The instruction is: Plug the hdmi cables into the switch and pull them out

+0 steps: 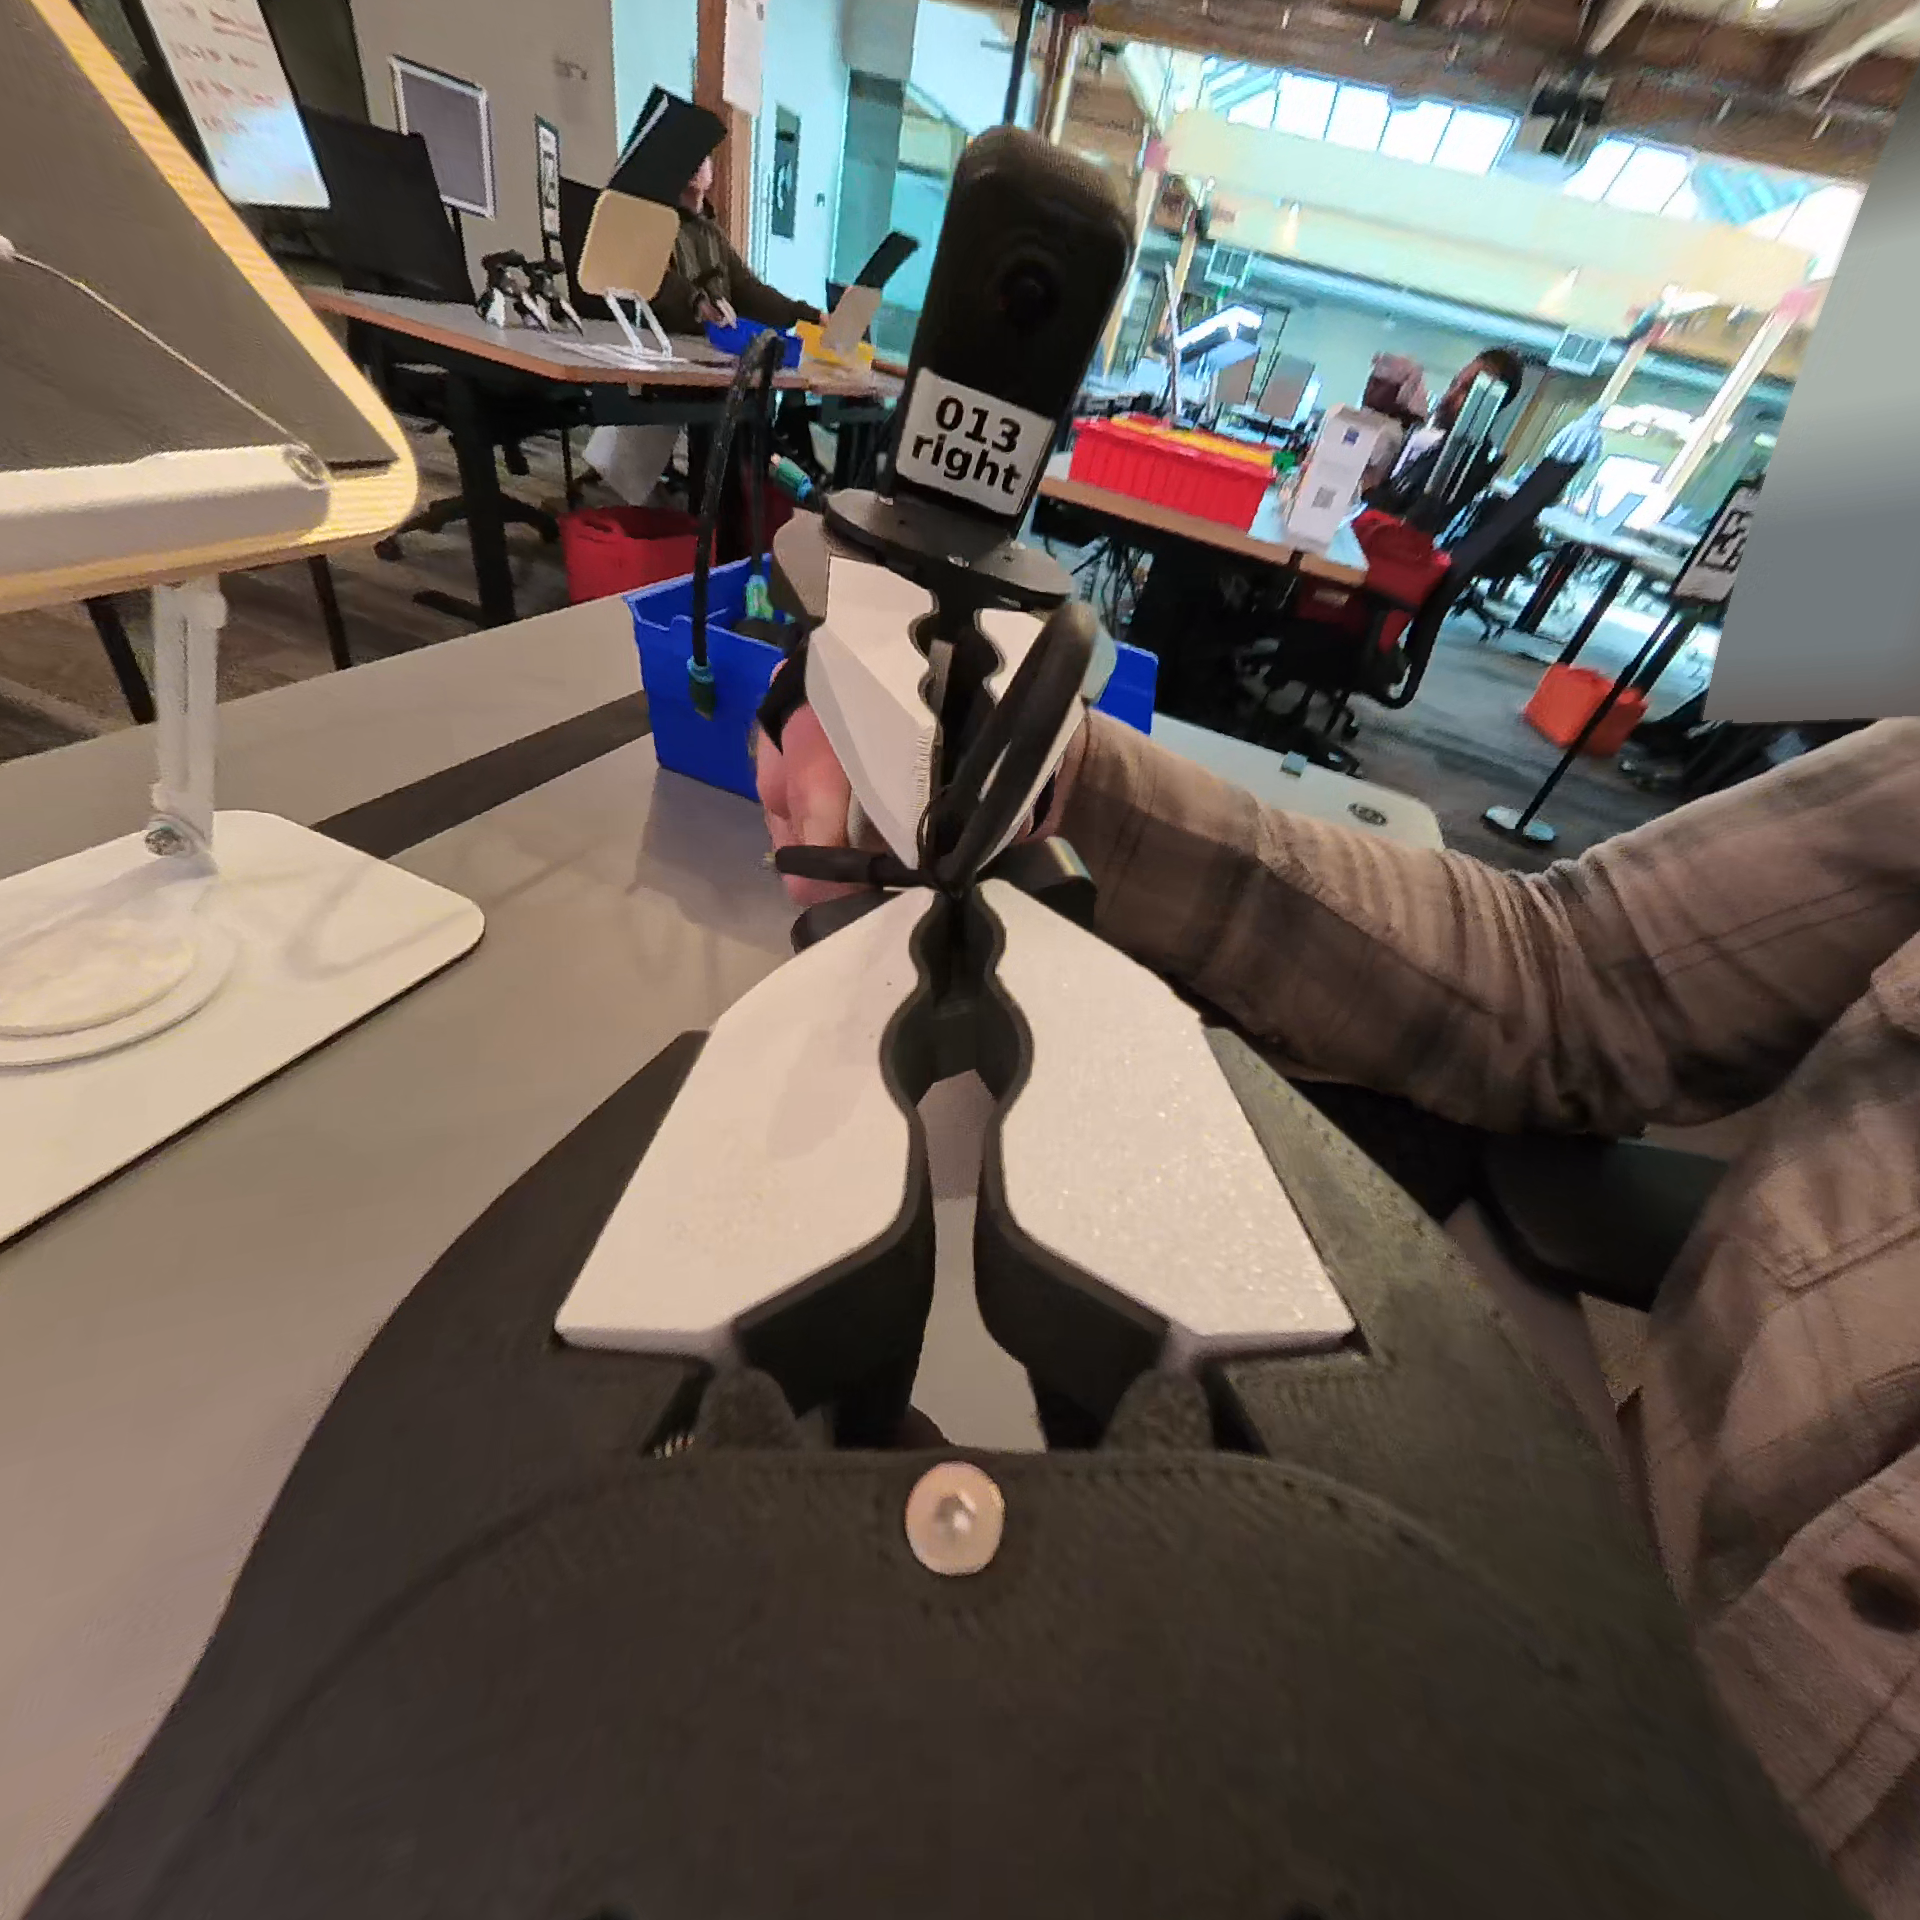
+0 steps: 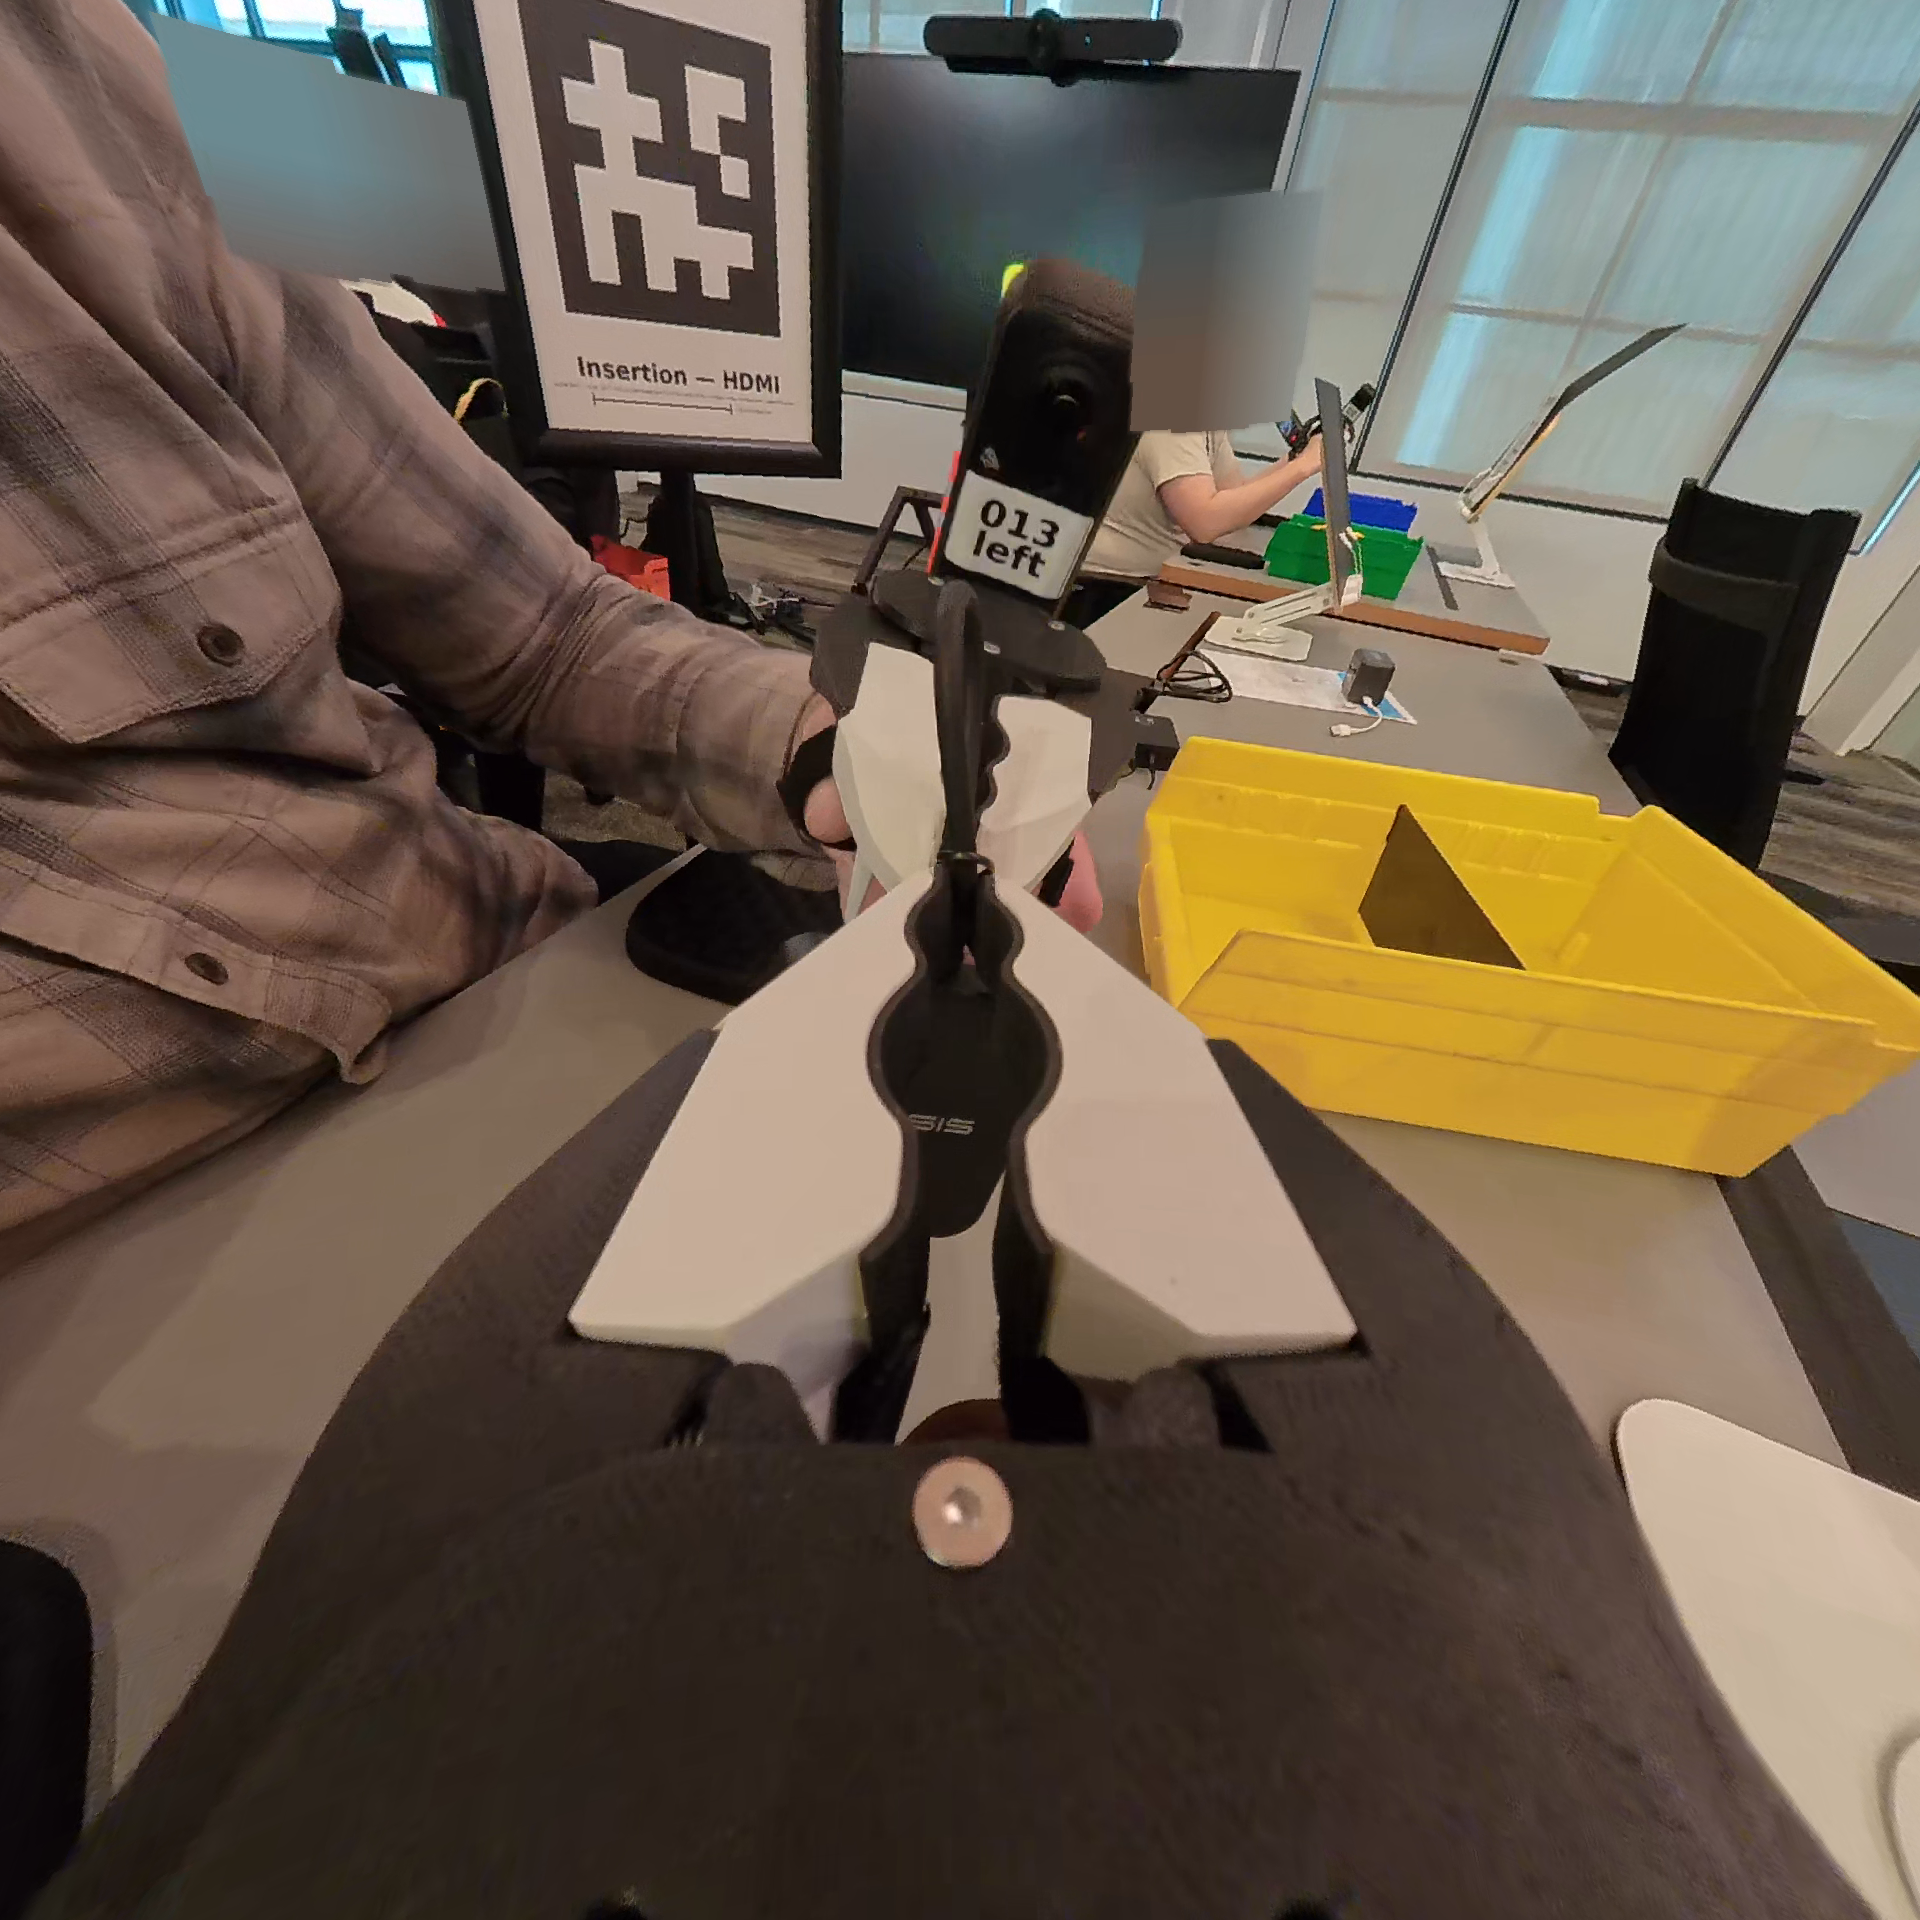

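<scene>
Two tongs are in use, and both are pressed together on the same black cable (image 2: 956, 727), which is held in the air between them. The white stand (image 1: 312, 935) serves as the reference. The left tongs (image 1: 956, 914) are to the right of the stand's base, above the surface (image 1: 582, 935), and a black section of the cable is pinched in their gap. The right tongs (image 2: 961, 904) are on the far side of the left tongs from the stand. They are closed on a thicker black body, taken to be the plug (image 2: 961, 1122). The cable is seen looped and bound by a thin tie (image 2: 961, 857) at the point where the two sets of tips meet.

A blue bin (image 1: 675, 717) is placed beyond the stand. A second cable (image 1: 717, 499) with a teal end hangs into it. A yellow bin (image 2: 1507, 1039) stands on the side of the right tongs away from the person, and only a dark flat piece is visible inside it.

No switch can be identified in either view, so its place cannot be given. No plug is seen seated in any socket. The task is therefore judged to be at an early stage: one cable has been picked up, but it is still bundled. All plugging in and pulling out appear to remain, and the switch must be located first.
</scene>
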A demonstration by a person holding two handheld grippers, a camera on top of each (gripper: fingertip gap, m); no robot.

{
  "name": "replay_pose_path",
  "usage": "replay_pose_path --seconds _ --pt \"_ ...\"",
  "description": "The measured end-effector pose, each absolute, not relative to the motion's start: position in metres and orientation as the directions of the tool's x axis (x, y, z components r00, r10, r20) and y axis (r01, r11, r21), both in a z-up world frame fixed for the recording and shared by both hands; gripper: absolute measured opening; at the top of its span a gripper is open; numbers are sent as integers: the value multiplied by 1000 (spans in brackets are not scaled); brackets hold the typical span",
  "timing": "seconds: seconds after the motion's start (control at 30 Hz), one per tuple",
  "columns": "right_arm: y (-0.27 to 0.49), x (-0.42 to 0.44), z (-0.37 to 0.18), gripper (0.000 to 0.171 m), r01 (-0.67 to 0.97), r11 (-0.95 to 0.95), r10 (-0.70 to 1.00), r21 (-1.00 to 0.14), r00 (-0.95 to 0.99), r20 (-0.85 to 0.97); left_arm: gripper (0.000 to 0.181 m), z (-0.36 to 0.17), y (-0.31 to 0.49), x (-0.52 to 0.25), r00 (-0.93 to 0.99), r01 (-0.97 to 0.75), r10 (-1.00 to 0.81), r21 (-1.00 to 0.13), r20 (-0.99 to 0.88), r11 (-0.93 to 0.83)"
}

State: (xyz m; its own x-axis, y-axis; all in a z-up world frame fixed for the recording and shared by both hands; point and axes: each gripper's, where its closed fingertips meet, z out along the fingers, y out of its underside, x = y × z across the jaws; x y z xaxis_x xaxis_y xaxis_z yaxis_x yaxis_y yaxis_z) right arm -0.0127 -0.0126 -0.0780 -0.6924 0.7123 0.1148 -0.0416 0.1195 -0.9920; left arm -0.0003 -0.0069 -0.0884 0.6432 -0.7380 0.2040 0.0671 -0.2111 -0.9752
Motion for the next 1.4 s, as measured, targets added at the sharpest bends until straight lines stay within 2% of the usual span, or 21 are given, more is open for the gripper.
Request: replay_pose_path --seconds 0.07,0.23,0.4,0.6,0.73,0.8,1.07,1.4 --pt "-13 -12 -78 0 -41 116 709 -992 -697 112 1 -89 -7 0 647 84 -734 -976 208 -202" --pt "-15 -9 -78 0 -35 112 697 -993 -710 104 26 -90 -10 4 638 95 -743 -978 203 -186" --pt "-18 -8 -78 0 -32 104 682 -994 -726 95 38 -81 -15 1 610 103 -770 -982 187 -157" --pt "-22 -6 -74 0 -50 92 669 -995 -737 98 30 -86 -17 6 508 126 -812 -957 288 -260" --pt "-23 -4 -72 0 -57 89 664 -994 -741 102 11 -82 -16 6 424 216 -827 -927 371 -305" --pt "-22 -4 -72 0 -57 90 664 -994 -740 103 7 -83 -16 7 400 227 -830 -919 390 -322" --pt "-20 -3 -73 0 -54 90 665 -994 -740 100 6 -84 -15 11 410 224 -834 -927 369 -301" --pt "-18 -5 -73 0 -52 89 677 -995 -730 99 1 -84 -12 10 527 138 -816 -972 235 -191"
